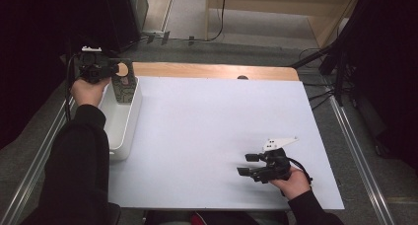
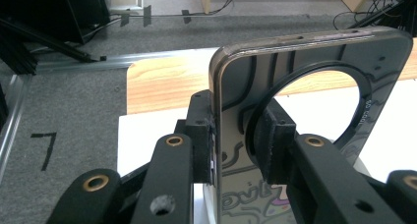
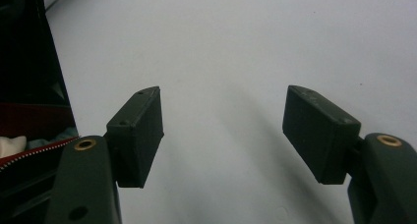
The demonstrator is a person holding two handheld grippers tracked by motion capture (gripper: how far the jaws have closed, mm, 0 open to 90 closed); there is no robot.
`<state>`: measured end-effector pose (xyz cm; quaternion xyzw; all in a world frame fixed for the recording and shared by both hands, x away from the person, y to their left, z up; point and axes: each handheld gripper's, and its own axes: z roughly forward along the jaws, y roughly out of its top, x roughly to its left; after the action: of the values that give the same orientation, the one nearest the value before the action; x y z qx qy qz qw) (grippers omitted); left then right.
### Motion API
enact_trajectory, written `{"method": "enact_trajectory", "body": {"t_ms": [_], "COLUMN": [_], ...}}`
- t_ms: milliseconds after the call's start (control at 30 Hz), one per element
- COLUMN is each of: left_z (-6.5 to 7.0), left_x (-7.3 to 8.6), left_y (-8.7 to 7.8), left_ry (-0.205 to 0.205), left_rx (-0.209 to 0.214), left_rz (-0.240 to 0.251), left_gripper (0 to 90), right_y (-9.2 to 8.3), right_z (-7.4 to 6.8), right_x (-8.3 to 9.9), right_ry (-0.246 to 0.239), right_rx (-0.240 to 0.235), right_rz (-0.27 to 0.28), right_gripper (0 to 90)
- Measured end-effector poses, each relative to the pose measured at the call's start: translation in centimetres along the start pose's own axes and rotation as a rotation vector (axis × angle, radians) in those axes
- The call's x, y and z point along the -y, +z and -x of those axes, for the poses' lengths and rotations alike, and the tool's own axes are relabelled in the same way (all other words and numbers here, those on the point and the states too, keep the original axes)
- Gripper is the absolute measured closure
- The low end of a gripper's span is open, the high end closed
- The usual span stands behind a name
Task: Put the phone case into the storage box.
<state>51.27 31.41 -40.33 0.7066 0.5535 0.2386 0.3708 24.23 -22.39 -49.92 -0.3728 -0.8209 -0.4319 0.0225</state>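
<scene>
Clamping flat, ring-holed phone case: left tongs.

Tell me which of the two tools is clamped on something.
The left tool, over the white bin: its pads pinch a phone case upright. The right tool is open over the white sheet.

On the grey carpet floor, the left gripper view shows a black tape mark shaped like the numeral 7. The phone case carries small raised lettering along the ring around its round opening, too small to read, and cartoon-style outlined letters near its lower edge that cannot be made out.
</scene>
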Motion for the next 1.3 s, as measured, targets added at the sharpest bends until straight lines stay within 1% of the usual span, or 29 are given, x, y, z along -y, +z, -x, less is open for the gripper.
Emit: {"method": "enact_trajectory", "body": {"t_ms": [100,267,333,400,500,633,800,900,933,967,1033,1133,1167,1233,1300], "left_z": [0.02,0.12,0.25,0.40,0.49,0.37,0.03,-0.09,-0.04,-0.02,-0.01,-0.06,-0.07,-0.20,-0.23], "left_x": [-0.01,0.16,0.24,0.29,0.29,0.32,0.38,0.39,0.39,0.39,0.37,0.34,0.33,0.32,0.29], "left_y": [0.01,0.23,0.33,0.32,0.37,0.36,0.18,0.17,0.17,0.18,0.17,0.15,0.14,0.14,0.10], "left_ry": [0.010,0.007,0.018,0.015,0.024,0.017,-0.003,-0.006,0.000,0.001,0.000,-0.007,-0.008,-0.023,-0.031], "left_rx": [0.000,0.010,0.002,0.000,0.005,0.010,0.016,0.020,0.016,0.016,0.018,0.016,0.016,0.035,0.037], "left_rz": [-0.002,-0.013,-0.016,-0.003,-0.004,-0.003,-0.005,-0.008,-0.009,-0.011,-0.011,-0.009,-0.009,-0.008,-0.015], "left_gripper": [70.8,70.7,70.6,70.3,70.3,70.3,69.9,69.0,68.8,66.7,66.6,62.7,60.4,54.1,47.6], "right_y": [-0.02,-0.02,0.00,0.02,-0.01,-0.04,-0.01,-0.01,0.00,-0.01,-0.02,-0.01,-0.02,-0.01,-0.01], "right_z": [0.00,-0.01,-0.02,-0.02,0.00,-0.03,-0.06,-0.06,-0.07,-0.07,-0.06,-0.06,-0.07,-0.07,-0.05], "right_x": [0.01,-0.01,-0.02,-0.02,-0.01,0.00,-0.02,-0.03,-0.02,-0.02,-0.01,-0.03,-0.03,-0.04,-0.04], "right_ry": [-0.001,0.001,0.002,0.003,0.003,0.001,0.002,0.001,0.000,0.000,0.000,0.001,0.000,0.000,0.001], "right_rx": [0.001,0.002,0.001,-0.001,0.000,0.000,-0.001,-0.002,-0.001,-0.001,0.000,-0.001,-0.001,-0.003,-0.002], "right_rz": [0.000,0.000,0.000,0.000,0.000,0.001,0.001,-0.001,0.000,0.000,0.001,0.001,-0.001,-0.002,-0.001], "right_gripper": [30.5,30.5,30.5,30.5,30.5,30.5,30.5,30.5,30.5,30.5,30.5,30.5,30.6,30.6,30.6]}}
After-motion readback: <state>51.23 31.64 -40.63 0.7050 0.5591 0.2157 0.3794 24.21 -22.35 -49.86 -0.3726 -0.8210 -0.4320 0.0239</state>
